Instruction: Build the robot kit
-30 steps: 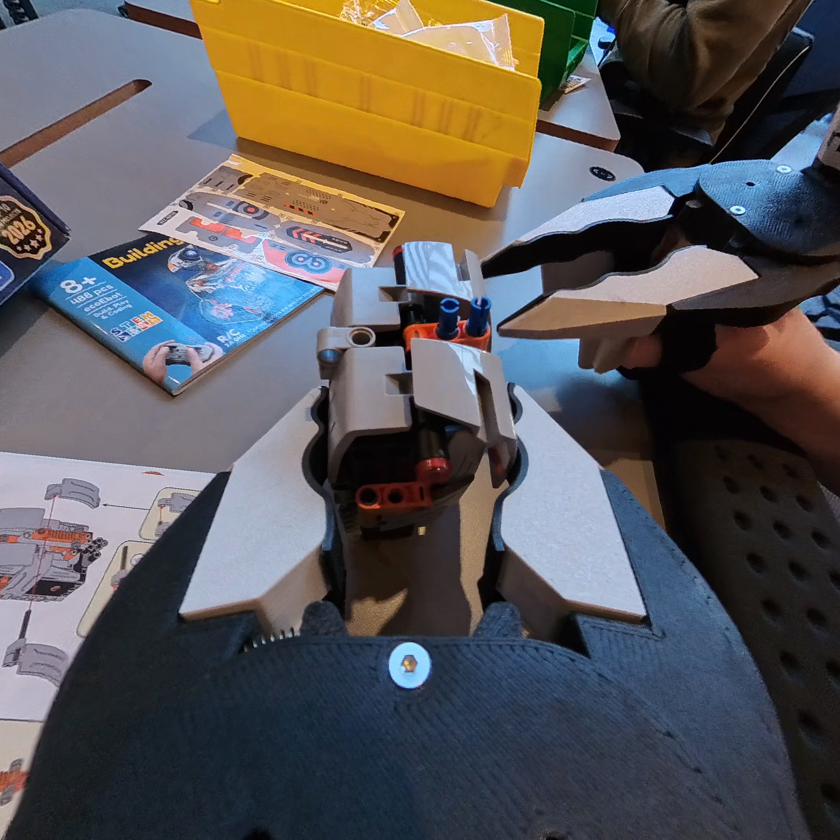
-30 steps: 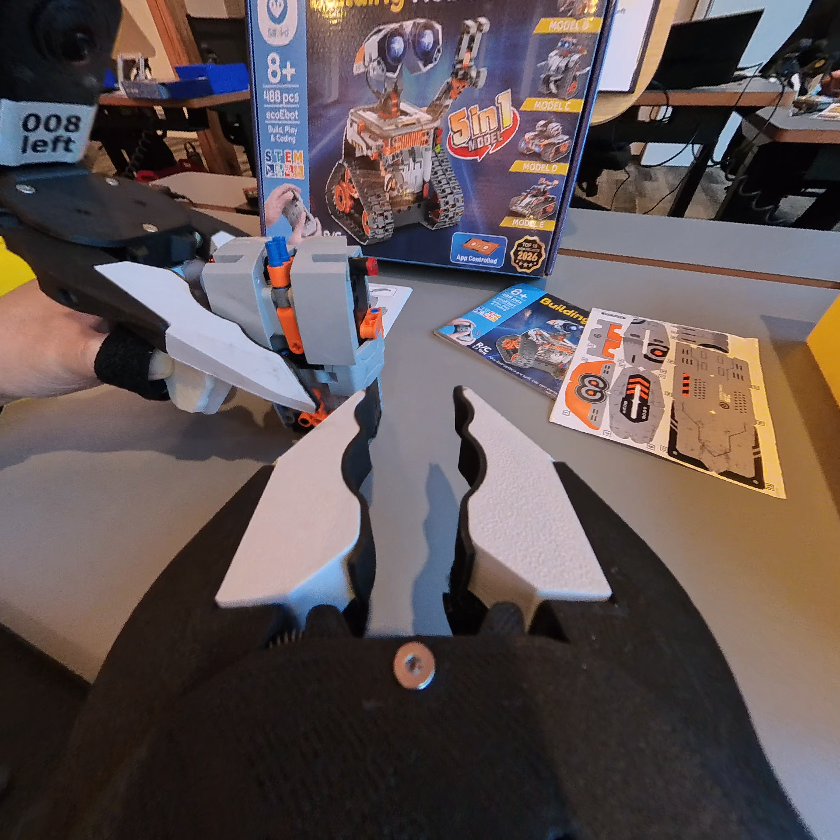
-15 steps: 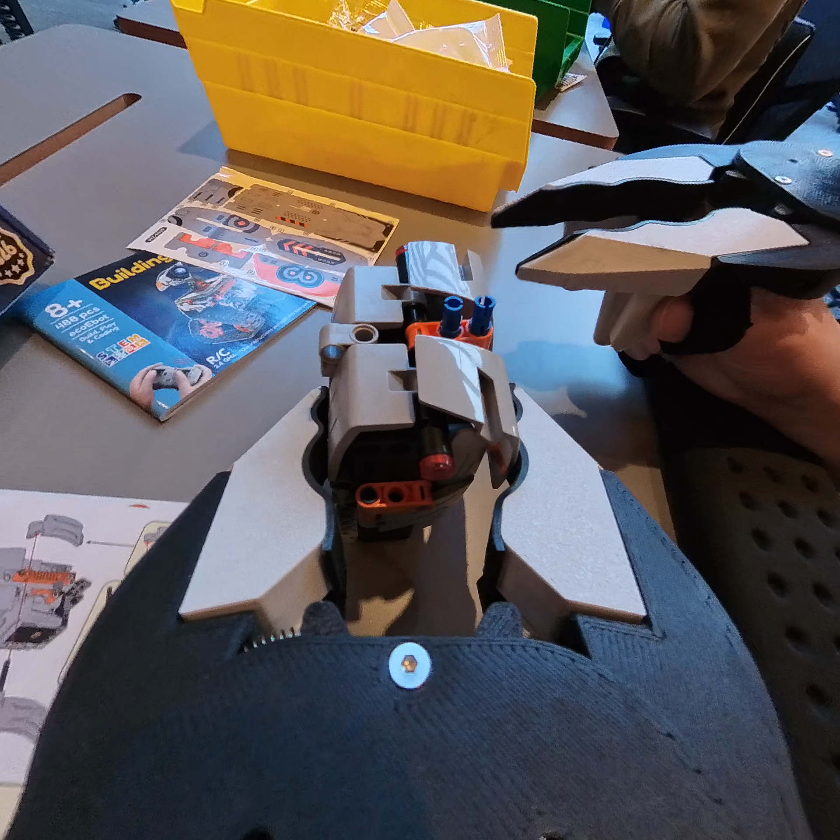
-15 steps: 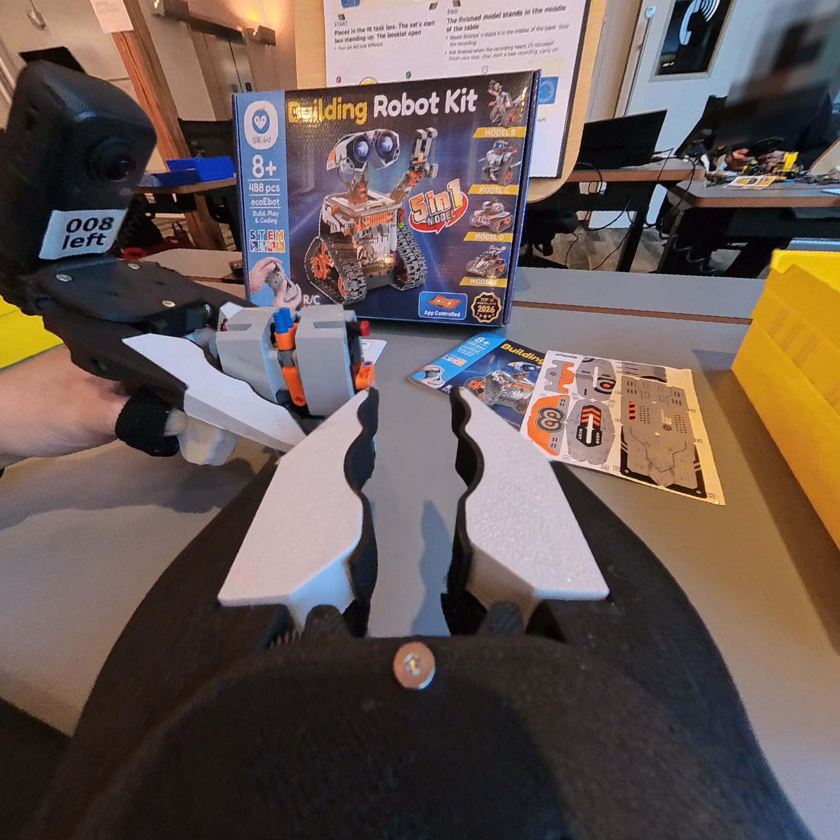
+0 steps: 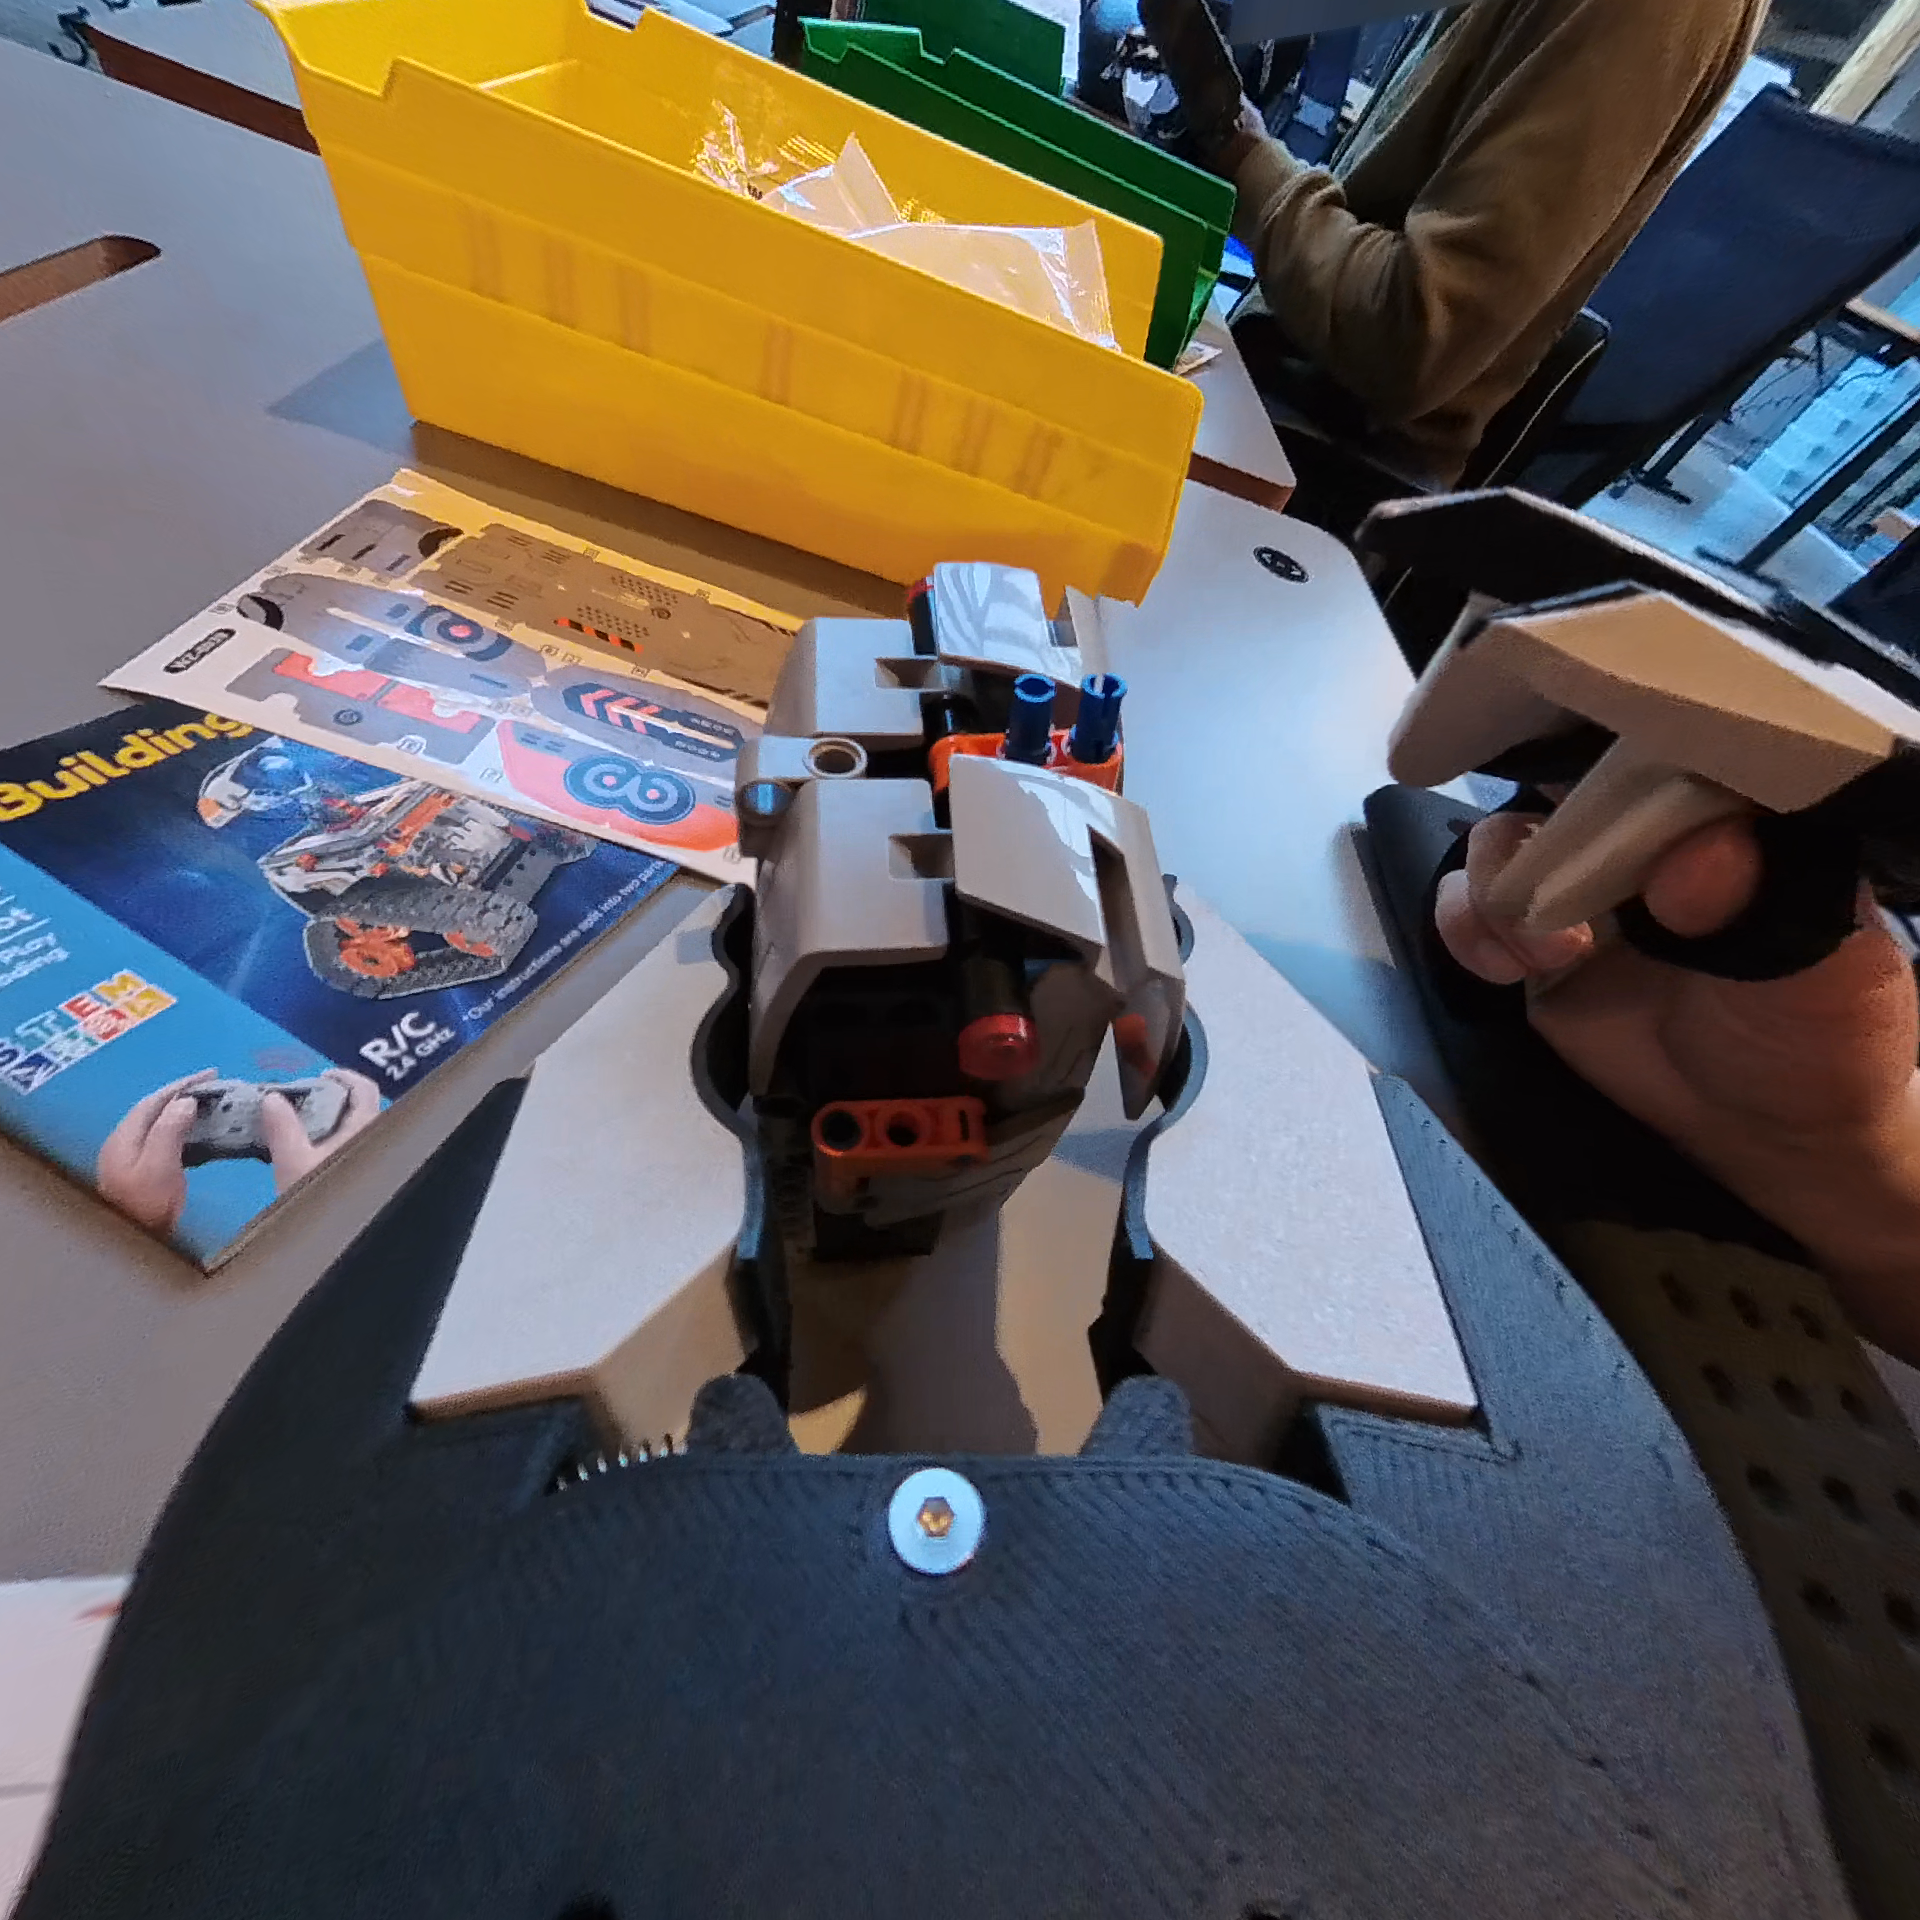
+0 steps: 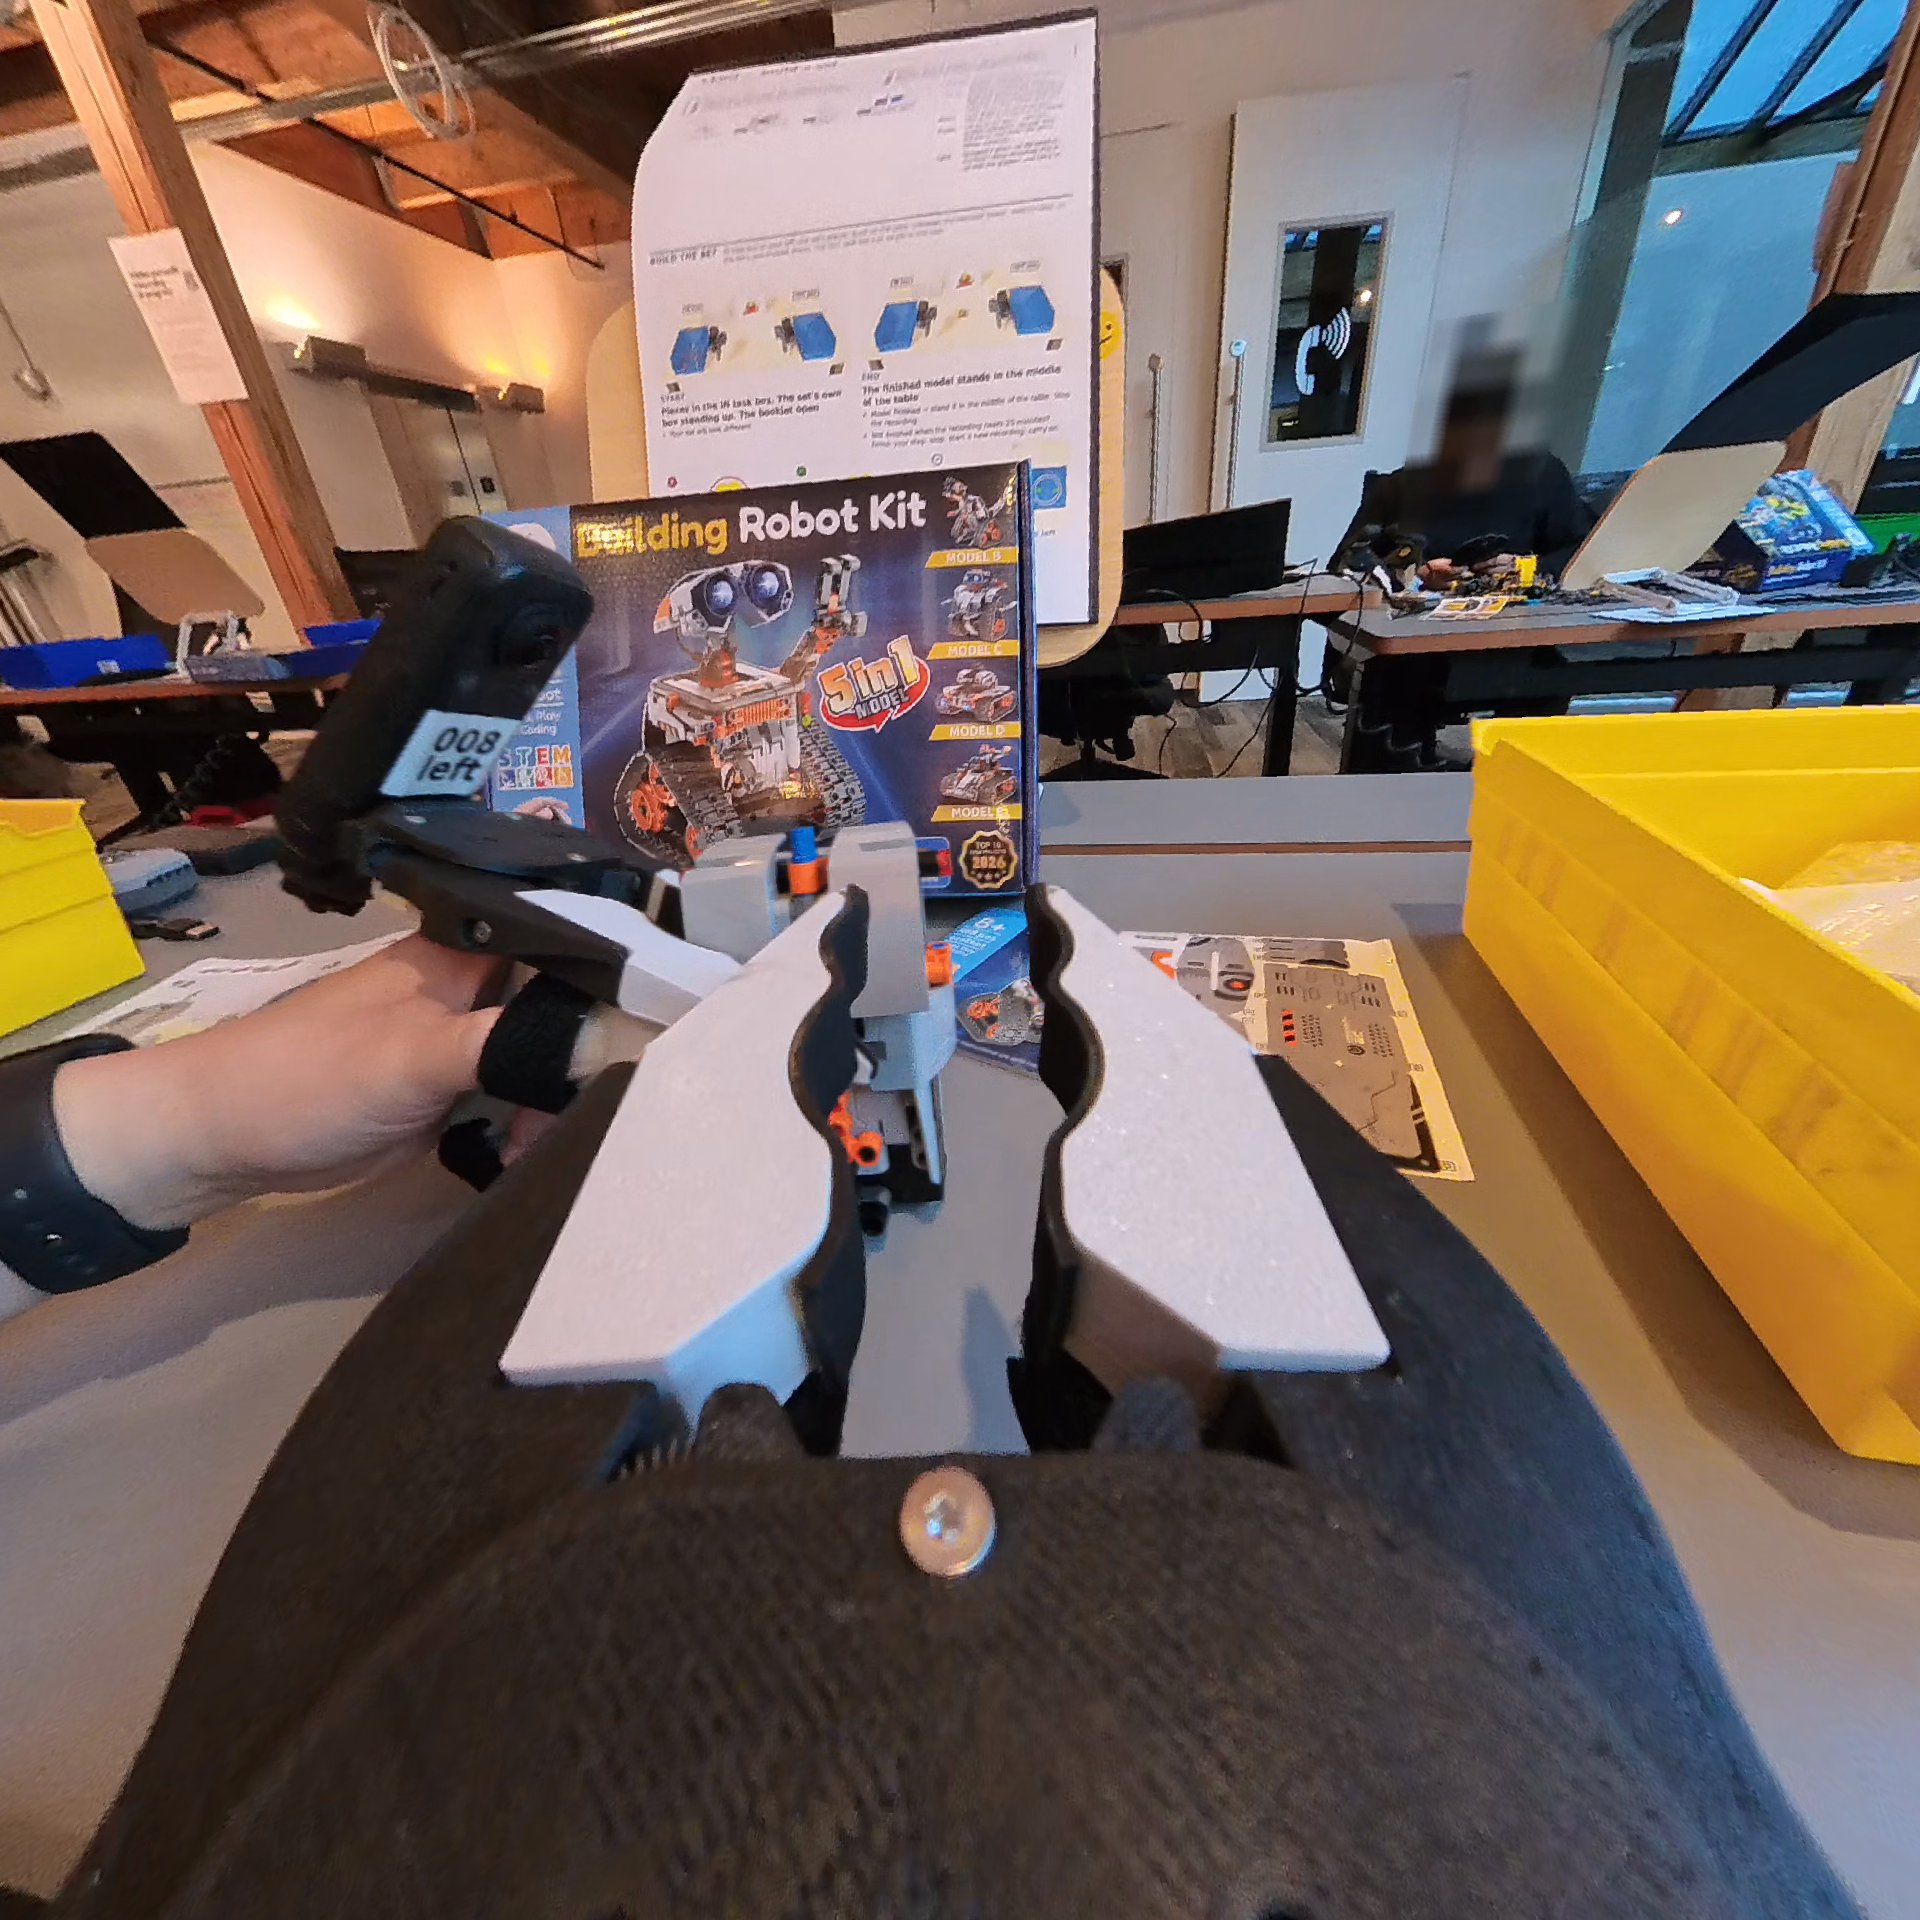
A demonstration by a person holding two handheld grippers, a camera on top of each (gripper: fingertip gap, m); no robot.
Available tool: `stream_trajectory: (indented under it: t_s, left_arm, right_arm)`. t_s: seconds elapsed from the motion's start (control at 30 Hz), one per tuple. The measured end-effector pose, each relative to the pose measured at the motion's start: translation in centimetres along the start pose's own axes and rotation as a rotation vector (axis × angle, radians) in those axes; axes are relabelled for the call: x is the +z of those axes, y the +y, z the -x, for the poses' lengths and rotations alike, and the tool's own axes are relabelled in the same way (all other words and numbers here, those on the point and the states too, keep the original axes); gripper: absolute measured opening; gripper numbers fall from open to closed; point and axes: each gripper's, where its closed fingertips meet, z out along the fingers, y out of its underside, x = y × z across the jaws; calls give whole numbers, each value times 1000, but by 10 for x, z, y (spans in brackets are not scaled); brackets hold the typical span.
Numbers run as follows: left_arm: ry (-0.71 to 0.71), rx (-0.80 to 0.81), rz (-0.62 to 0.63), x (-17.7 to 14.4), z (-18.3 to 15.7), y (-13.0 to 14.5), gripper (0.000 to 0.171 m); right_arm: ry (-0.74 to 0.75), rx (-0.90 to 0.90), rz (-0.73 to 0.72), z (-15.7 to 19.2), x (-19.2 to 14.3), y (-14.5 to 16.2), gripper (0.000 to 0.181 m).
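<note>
Left gripper (image 5: 951, 997) clamping one grey brick model (image 5: 935, 883), right gripper (image 6: 940, 935) parted – two yellow bins (image 6: 1704, 997)

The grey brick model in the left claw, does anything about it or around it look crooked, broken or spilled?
Nothing stands out. The grey, orange and blue brick model sits squarely between the left claw's fingers, no loose pieces visible. The blue booklet and sticker sheet lie flat on the grey table.

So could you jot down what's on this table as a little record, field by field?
Left gripper: shut on grey, orange and blue brick-built model
Right gripper: open, empty, near the model
Left of model: blue booklet, sticker sheet
Behind: yellow plastic bin holding clear bags
Upright: blue kit box
Surface: grey table
</note>
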Motion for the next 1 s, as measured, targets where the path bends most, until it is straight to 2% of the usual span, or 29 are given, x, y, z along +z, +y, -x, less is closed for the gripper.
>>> stream_trajectory:
  t_s: [0.17, 0.5, 0.83, 0.9, 1.0]
  left_arm:
    - [17, 8, 8, 16, 0, -5, 74]
    - [23, 137, 32, 58, -11, -14, 75]
    - [47, 122, 28, 58, -14, -14, 77]
    - [33, 114, 46, 58, -11, -10, 85]
    - [30, 105, 59, 58, -10, -3, 81]
  right_arm:
    - [0, 22, -15, -2, -2, -2, 28]
    - [82, 39, -106, -20, -16, -18, 27]
    - [68, 68, -118, -21, -17, -19, 27]
    - [66, 76, -118, -21, -17, -18, 27]
    - [56, 88, -113, -21, -17, -17, 27]
